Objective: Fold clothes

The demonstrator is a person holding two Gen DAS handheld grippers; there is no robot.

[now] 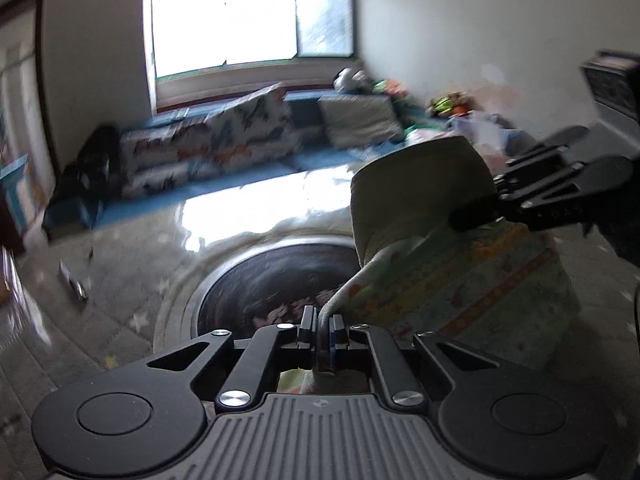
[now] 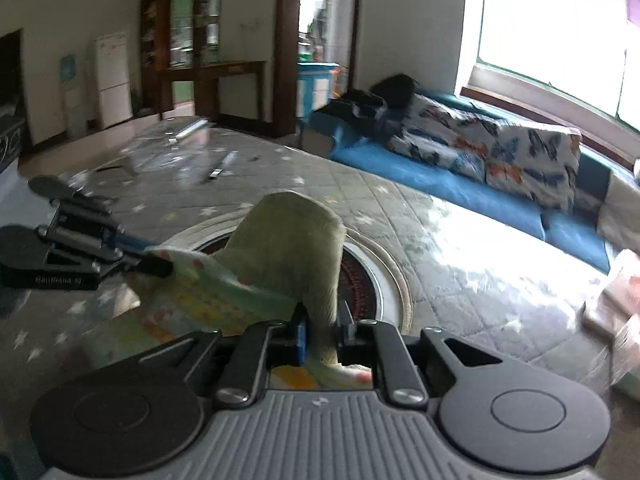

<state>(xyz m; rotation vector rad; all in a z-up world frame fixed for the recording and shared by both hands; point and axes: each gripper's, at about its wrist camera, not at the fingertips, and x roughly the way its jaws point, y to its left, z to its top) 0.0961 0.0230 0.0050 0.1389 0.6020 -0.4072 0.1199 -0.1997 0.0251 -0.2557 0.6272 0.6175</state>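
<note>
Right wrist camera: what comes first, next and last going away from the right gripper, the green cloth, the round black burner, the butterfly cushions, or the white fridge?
1. Green cloth: between the right gripper's fingers.
2. Round black burner: just behind the cloth, set in the table.
3. Butterfly cushions: on the blue sofa, to the right.
4. White fridge: against the far wall, upper left.
</note>
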